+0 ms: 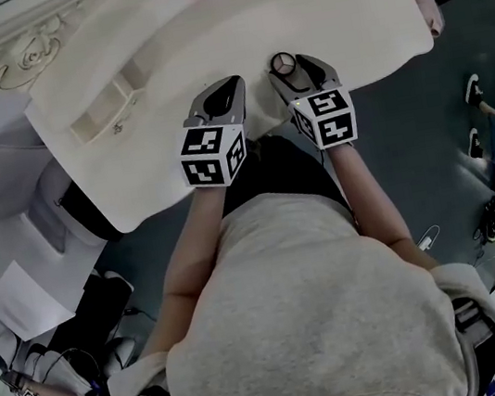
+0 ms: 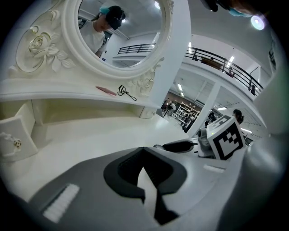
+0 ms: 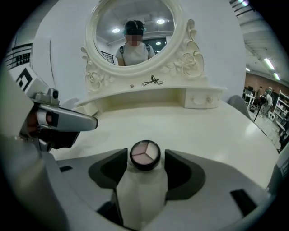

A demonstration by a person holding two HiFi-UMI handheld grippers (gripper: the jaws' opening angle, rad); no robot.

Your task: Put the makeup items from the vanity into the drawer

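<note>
Right tongs straddle round compact on vanity; left tongs alongside; drawer open.

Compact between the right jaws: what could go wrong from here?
The jaws stand apart around the compact without touching it; closing off-centre could flick the small round case away across the smooth vanity. The drawer lies beyond the left gripper, so carrying it over might bump that gripper.

Black-rimmed pink compact, white vanity
</note>
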